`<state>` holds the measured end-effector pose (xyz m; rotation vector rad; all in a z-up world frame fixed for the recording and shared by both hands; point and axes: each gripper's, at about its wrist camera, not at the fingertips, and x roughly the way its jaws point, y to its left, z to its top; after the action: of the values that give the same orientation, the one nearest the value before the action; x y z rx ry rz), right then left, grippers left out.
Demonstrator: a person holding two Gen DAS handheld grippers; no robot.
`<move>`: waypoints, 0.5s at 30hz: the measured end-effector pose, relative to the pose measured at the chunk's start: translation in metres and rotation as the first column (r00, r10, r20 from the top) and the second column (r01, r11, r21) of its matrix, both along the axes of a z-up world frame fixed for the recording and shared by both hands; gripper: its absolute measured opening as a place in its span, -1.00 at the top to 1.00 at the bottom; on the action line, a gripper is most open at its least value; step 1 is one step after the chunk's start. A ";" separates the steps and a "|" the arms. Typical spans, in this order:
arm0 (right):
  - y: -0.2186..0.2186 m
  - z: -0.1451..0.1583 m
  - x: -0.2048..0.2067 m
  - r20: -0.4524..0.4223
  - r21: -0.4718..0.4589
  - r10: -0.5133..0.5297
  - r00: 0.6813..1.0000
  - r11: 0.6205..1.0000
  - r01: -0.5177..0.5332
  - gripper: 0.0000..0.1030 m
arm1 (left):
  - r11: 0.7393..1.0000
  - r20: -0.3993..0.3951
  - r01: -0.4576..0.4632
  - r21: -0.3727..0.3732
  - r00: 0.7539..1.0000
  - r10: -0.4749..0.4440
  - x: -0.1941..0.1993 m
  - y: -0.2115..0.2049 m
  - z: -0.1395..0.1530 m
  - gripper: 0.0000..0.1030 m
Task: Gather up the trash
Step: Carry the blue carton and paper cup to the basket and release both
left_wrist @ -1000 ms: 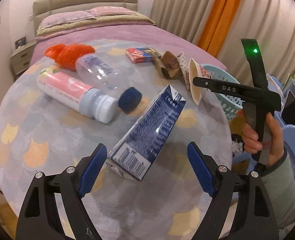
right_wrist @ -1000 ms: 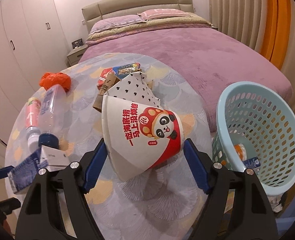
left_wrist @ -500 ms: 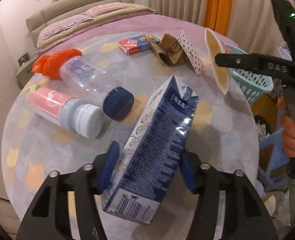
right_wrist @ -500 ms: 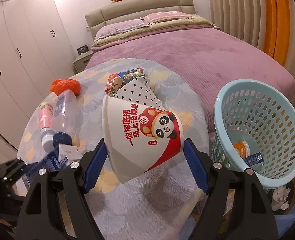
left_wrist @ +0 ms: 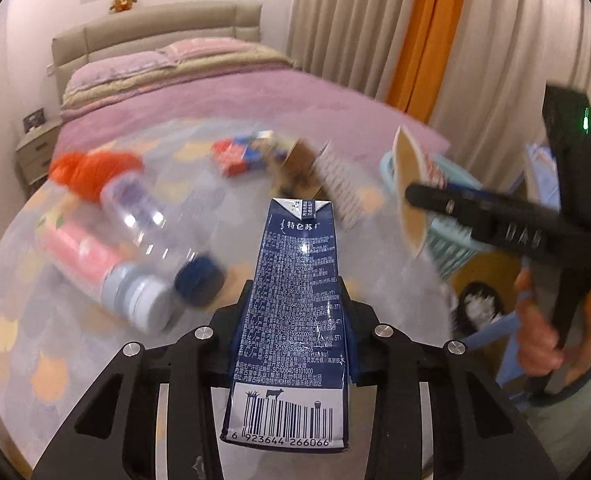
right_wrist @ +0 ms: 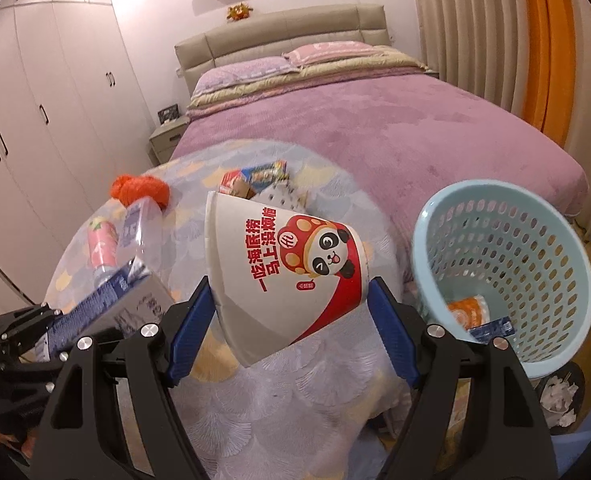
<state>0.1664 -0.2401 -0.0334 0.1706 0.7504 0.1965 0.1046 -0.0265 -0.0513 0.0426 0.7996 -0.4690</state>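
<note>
My left gripper (left_wrist: 293, 332) is shut on a dark blue milk carton (left_wrist: 295, 292) and holds it above the round table (left_wrist: 31, 312). My right gripper (right_wrist: 291, 320) is shut on a white paper bowl (right_wrist: 283, 276) with a red panda print, held over the table's right side. The bowl (left_wrist: 409, 192) also shows edge-on in the left wrist view. The light blue trash basket (right_wrist: 507, 264) stands right of the table, some trash in its bottom. The carton (right_wrist: 107, 300) also shows at lower left in the right wrist view.
On the table lie a pink bottle (left_wrist: 95, 264), a clear bottle with a blue cap (left_wrist: 155, 224), an orange bag (left_wrist: 91, 168), a red-blue box (left_wrist: 243, 154) and crumpled paper wrappers (left_wrist: 319, 176). A purple bed (right_wrist: 367, 120) lies behind; white wardrobes (right_wrist: 35, 128) stand left.
My left gripper closed on the blue carton and lifted it off the table. My right gripper, still holding the bowl, rose and moved a little toward the basket.
</note>
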 end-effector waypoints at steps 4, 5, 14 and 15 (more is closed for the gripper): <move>-0.019 0.018 -0.008 0.050 0.001 -0.038 0.998 0.999 0.038 -0.41 | 0.997 0.035 0.041 -0.062 0.999 -0.039 0.007 -0.018 0.020 0.31; -0.023 0.023 -0.011 0.069 -0.013 -0.054 0.996 0.998 0.056 -0.41 | 0.996 0.045 0.052 -0.072 0.998 -0.049 0.009 -0.024 0.025 0.31; -0.072 0.044 -0.014 0.141 -0.073 -0.195 0.971 0.976 0.207 -0.41 | 0.986 0.099 0.126 -0.110 0.988 -0.116 0.033 -0.089 0.049 0.31; -0.081 0.044 -0.012 0.141 -0.074 -0.217 0.966 0.971 0.229 -0.41 | 0.984 0.099 0.135 -0.117 0.987 -0.124 0.038 -0.099 0.050 0.31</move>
<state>0.1543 -0.3212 0.0108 0.1537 0.6021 -0.0410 0.1422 -0.1252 -0.0018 0.0011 0.6794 -0.6352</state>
